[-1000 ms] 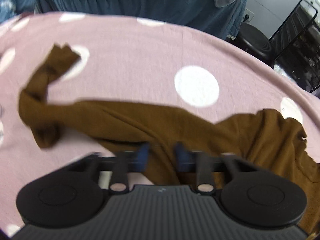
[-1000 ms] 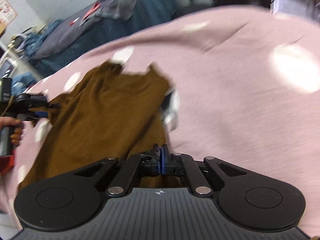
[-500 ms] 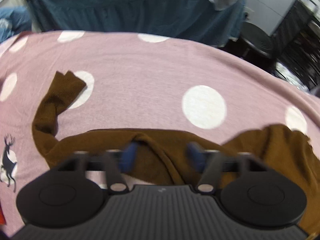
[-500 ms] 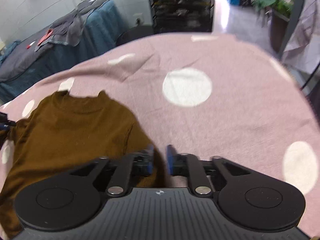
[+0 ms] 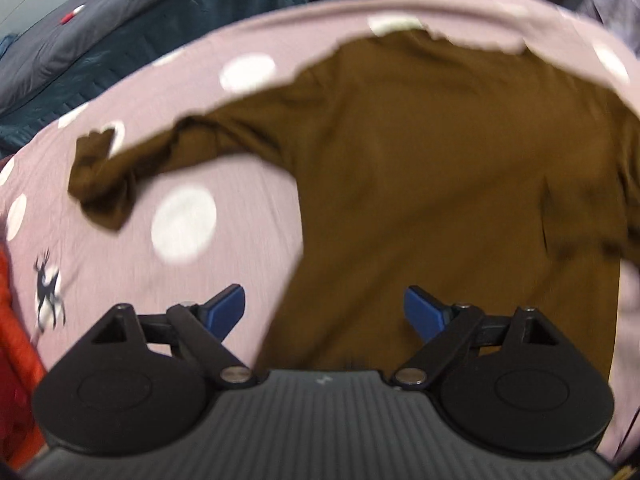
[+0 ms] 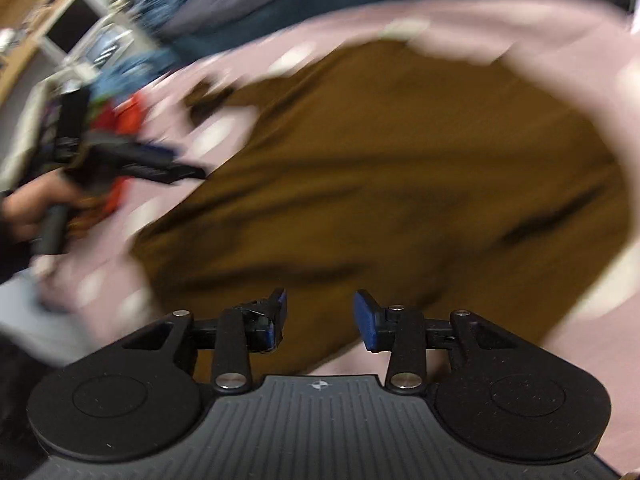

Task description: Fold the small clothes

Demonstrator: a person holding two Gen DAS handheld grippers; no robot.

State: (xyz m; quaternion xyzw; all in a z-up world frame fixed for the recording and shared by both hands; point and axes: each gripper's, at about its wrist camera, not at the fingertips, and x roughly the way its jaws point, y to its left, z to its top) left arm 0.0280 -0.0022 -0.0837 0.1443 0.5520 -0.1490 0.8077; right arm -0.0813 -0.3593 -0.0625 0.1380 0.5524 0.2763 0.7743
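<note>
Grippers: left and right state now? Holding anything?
Left gripper: jaws opening, holding nothing; brown sweater lies below.
Right gripper: jaws opening, holding nothing, over the same sweater.

Light in both views is even, soft and indoor, fairly bright, with no hard shadows and no glare; its source cannot be told. The right wrist view is heavily smeared by motion: the brown garment (image 6: 380, 184) shows streaked folds, the pink spotted cover (image 6: 580, 32) loses its edges, and the room at upper left is a wash of colour. The left wrist view is milder, with soft outlines on the garment's sleeve (image 5: 104, 176) and the white spots. In each view only the near hand-held gripper (image 6: 320, 316) body stays crisp. Fisheye bending curves the cover into an arc, and the corners fall to black.
</note>
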